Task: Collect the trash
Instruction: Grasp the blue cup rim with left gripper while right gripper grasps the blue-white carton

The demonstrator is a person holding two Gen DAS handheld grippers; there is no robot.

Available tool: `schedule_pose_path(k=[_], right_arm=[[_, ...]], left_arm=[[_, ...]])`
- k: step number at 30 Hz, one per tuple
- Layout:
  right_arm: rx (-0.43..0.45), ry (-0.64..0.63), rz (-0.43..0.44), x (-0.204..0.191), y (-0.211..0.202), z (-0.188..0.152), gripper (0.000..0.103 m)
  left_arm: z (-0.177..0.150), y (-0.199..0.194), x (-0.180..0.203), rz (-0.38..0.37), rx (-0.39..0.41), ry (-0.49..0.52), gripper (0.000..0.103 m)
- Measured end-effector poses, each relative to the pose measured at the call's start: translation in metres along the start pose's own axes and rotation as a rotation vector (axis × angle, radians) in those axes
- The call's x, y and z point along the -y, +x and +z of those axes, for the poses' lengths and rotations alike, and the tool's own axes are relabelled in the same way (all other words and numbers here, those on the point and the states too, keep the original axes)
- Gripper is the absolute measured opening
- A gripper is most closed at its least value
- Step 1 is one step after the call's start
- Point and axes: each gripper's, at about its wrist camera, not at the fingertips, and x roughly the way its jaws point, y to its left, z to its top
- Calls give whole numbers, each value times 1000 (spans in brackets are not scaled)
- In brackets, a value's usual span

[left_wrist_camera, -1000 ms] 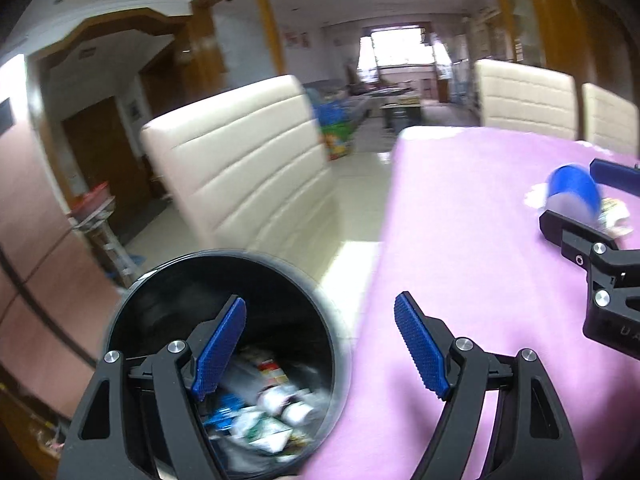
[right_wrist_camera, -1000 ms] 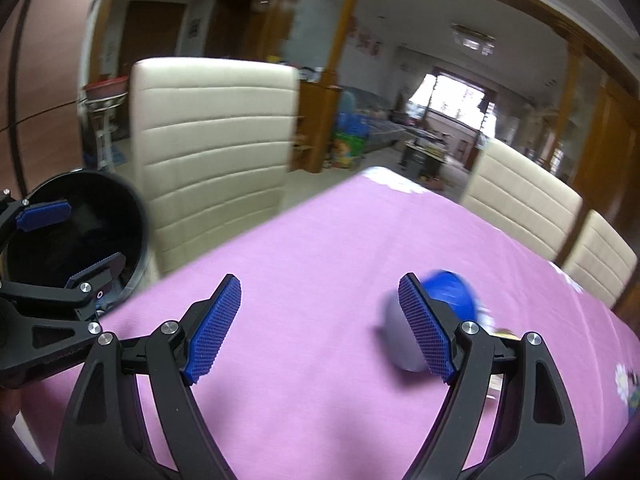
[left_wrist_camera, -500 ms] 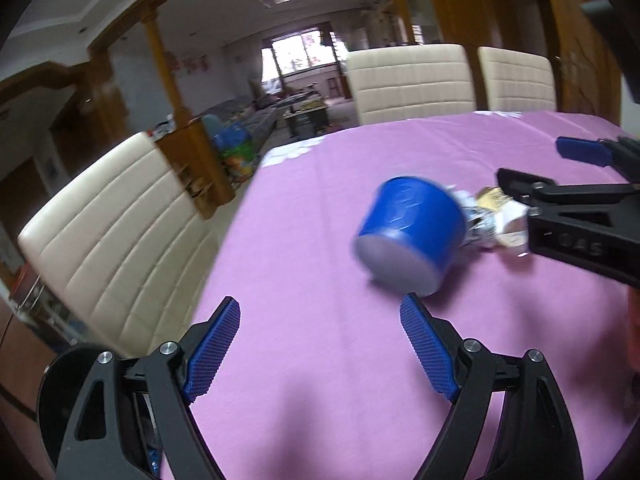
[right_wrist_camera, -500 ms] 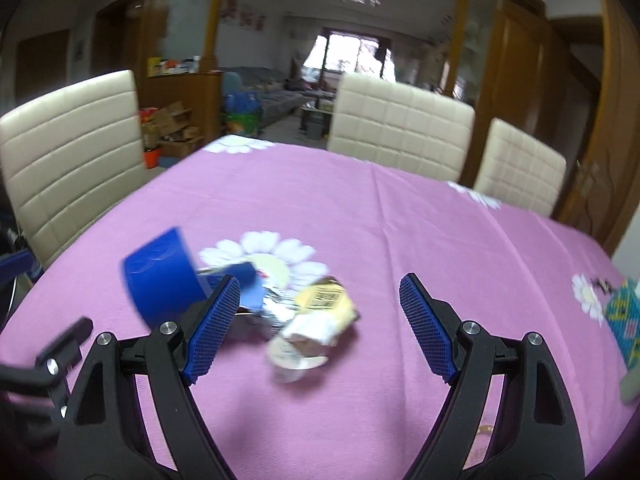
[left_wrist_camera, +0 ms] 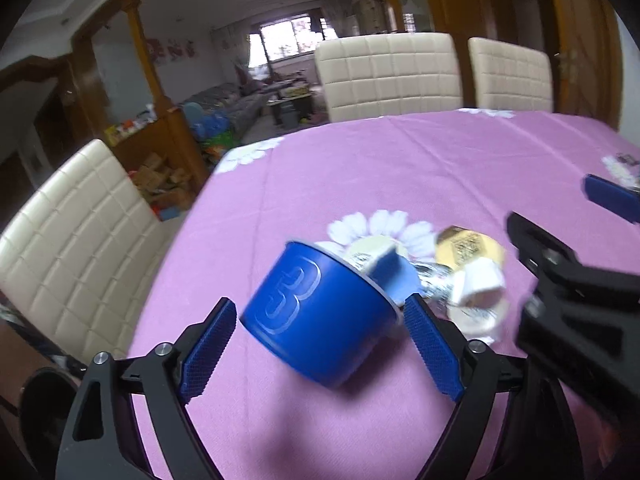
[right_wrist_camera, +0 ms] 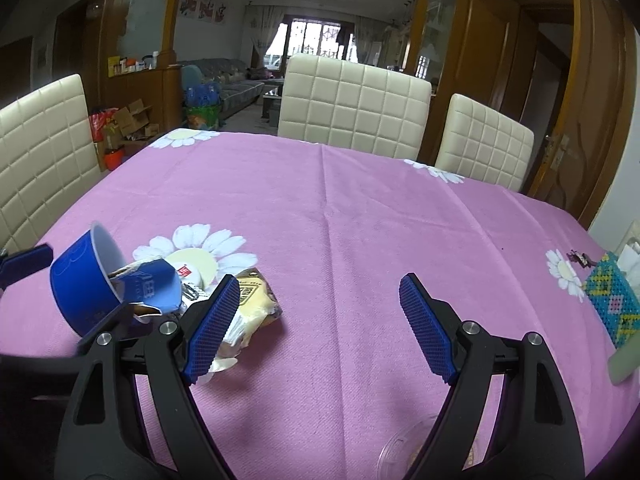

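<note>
While both gape wide, left claw [left_wrist_camera: 320,344] straddling blue cup [left_wrist_camera: 316,320], right claw [right_wrist_camera: 320,324] empty

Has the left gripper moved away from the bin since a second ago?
Yes. The left gripper swung from over the black bin toward the table's middle; its open fingers now flank the blue cup lying on the pink tablecloth.

I'm in a home dining room: cream padded chairs [right_wrist_camera: 352,100] ring a table under a purple daisy tablecloth [right_wrist_camera: 360,216]. Beyond the chairs, a sofa [right_wrist_camera: 228,84] and curtained window [right_wrist_camera: 312,40] mark the living room.
</note>
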Motion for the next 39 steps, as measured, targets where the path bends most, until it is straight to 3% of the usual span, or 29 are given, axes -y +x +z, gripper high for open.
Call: schedule_pose_path(k=[6, 12, 24, 32, 39], right_arm=[[-29, -4, 49, -6, 8, -1, 81], [-90, 0, 91, -10, 19, -6, 81], [-36, -139, 128, -52, 3, -17, 81], [-36, -165, 134, -59, 1, -20, 81], [-53, -167, 126, -58, 4, -23, 85]], left_arm=[[2, 7, 0, 36, -10, 15, 86], [-9, -3, -19, -5, 6, 30, 86], [-40, -9, -50, -49, -18, 11, 86], [-44, -7, -66, -106, -31, -55, 86], [-49, -9, -64, -111, -11, -33, 86]])
